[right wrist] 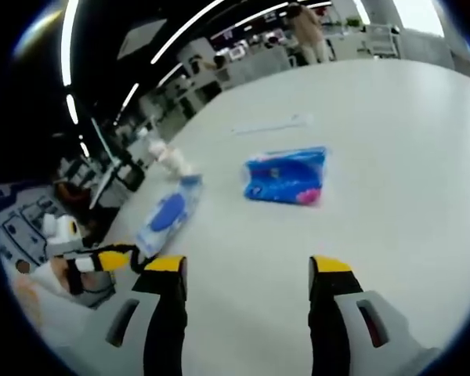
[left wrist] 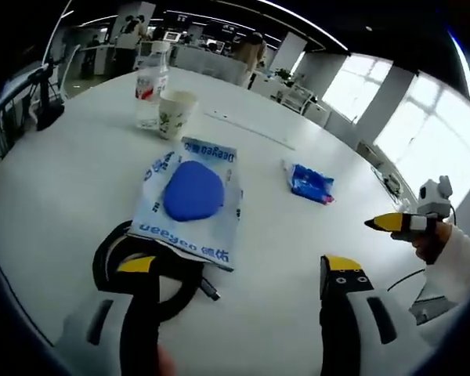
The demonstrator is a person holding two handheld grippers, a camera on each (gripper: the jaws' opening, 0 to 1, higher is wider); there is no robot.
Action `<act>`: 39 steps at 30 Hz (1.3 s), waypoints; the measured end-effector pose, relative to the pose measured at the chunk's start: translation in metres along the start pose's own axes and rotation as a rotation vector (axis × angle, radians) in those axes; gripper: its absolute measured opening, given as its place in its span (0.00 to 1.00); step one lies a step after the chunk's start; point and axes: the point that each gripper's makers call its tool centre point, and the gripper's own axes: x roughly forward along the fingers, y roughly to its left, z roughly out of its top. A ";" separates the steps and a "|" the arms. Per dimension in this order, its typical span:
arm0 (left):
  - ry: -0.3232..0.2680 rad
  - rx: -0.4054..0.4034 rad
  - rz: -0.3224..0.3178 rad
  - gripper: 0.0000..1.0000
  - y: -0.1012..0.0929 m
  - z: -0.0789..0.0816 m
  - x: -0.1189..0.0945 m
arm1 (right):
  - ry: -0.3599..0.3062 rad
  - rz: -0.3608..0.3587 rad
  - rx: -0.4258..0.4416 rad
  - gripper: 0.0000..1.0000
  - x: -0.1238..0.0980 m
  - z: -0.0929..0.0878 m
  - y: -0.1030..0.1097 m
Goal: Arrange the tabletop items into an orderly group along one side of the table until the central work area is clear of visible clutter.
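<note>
The left gripper (left wrist: 241,276) hangs low over the near edge of the white tabletop (left wrist: 55,180), its yellow-tipped jaws spread wide with nothing between them. Just under its left jaw lies a coiled black cable (left wrist: 113,254), one loose end poking out toward the middle of the table. Touching that coil, a little further in, is a flat wet-wipes pack (left wrist: 192,200), white and blue with a big blue lid on top. To the right of it, well apart, sits a small blue tissue packet (left wrist: 309,182) with a touch of pink at one end. Beyond the wipes, toward the far left edge, a paper cup (left wrist: 175,112) stands upright just beside a clear water bottle (left wrist: 151,84) with a red label. A thin white strip (left wrist: 251,129) lies flat on the far part of the tabletop.

Off the right edge, a hand holds the right gripper (left wrist: 392,223), seen side-on there. From the right gripper view its jaws (right wrist: 243,270) are also wide apart and empty, hovering above bare tabletop (right wrist: 392,157), with the blue tissue packet (right wrist: 288,175) straight ahead, the wipes pack (right wrist: 166,213) to the left and the left gripper (right wrist: 113,257) coming in by the table's edge.
</note>
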 end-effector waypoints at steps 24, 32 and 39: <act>-0.051 -0.495 0.051 0.34 0.036 -0.001 0.019 | -0.073 0.012 0.185 0.57 -0.018 -0.032 0.013; -0.088 -0.635 0.082 0.12 0.051 -0.005 0.021 | -0.081 0.007 0.210 0.56 -0.017 -0.035 0.014; -0.099 -0.656 0.109 0.04 0.053 -0.003 0.017 | -0.076 0.015 0.207 0.55 -0.015 -0.035 0.016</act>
